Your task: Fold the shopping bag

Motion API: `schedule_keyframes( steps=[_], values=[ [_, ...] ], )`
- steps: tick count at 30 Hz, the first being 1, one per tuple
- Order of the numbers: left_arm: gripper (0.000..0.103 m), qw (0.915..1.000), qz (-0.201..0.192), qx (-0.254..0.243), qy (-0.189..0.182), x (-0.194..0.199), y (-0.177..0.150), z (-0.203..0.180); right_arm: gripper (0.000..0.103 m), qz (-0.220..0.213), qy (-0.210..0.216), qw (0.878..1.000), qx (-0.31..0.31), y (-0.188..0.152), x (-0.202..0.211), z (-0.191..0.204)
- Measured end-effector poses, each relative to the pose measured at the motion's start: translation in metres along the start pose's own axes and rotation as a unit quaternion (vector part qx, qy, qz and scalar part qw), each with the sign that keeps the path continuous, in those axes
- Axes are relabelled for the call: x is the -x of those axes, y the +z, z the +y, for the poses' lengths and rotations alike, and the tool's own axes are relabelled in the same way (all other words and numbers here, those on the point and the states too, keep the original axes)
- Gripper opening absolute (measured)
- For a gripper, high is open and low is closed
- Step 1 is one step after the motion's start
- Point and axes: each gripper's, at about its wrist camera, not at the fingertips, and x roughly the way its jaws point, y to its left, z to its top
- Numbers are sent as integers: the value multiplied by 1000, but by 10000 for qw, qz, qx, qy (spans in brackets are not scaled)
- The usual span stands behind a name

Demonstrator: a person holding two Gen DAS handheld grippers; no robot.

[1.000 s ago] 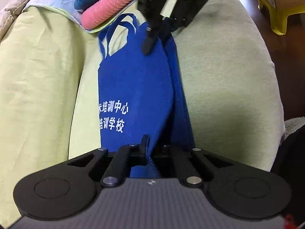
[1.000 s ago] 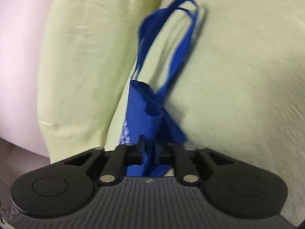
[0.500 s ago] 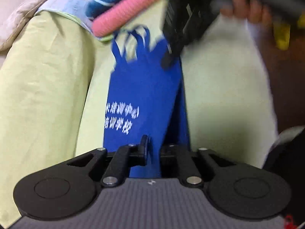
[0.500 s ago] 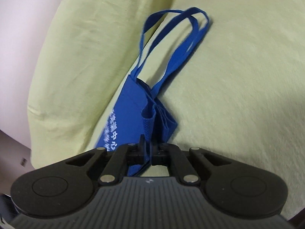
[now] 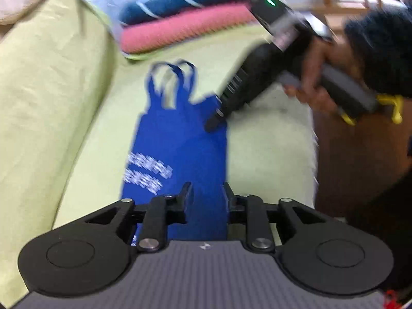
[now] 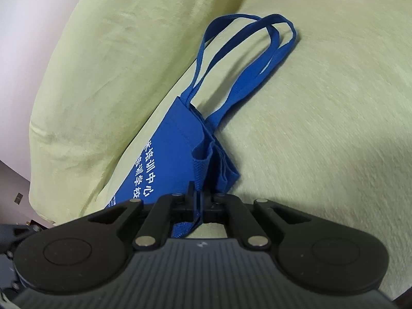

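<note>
Right wrist view: the blue shopping bag (image 6: 177, 152) lies folded lengthwise on the pale green sofa cushion (image 6: 322, 128), its two handles (image 6: 247, 51) stretched away from the bag's mouth. The right gripper (image 6: 199, 200) is clamped tight on a bunched corner of the bag's mouth. In the blurred left wrist view, the left gripper (image 5: 206, 195) has just been opening; its jaws stand apart above the bag's near end, not pressing it. Beyond the handles lie stacked pink and blue towels (image 5: 185, 25).
</note>
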Motion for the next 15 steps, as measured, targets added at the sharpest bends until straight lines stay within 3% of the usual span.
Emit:
schedule_keyframes(
  steps=[2,6,7,10,13,14,15],
  values=[
    [27,9992,107,320,205,-19,5,-1,0,-28,-6,10000,1,0,0,1],
    [10,9961,521,612,367,-62,2,-14,0,-42,-33,10000,-60,-2,3,2],
    [4,9958,510,629,421,-67,-1,-19,0,-35,-58,10000,-47,-1,4,4],
    [0,9947,405,830,459,-66,-6,-21,2,-58,-154,9998,73,0,7,11],
    [0,9941,355,944,404,-65,-10,-18,12,-393,-717,9946,641,-4,20,32],
    [0,9940,350,961,398,-65,-11,-18,23,-577,-998,9887,962,-7,25,42],
    [0,9940,352,949,405,-66,-10,-19,24,-824,-1258,9794,1344,-11,32,53]
  ],
)
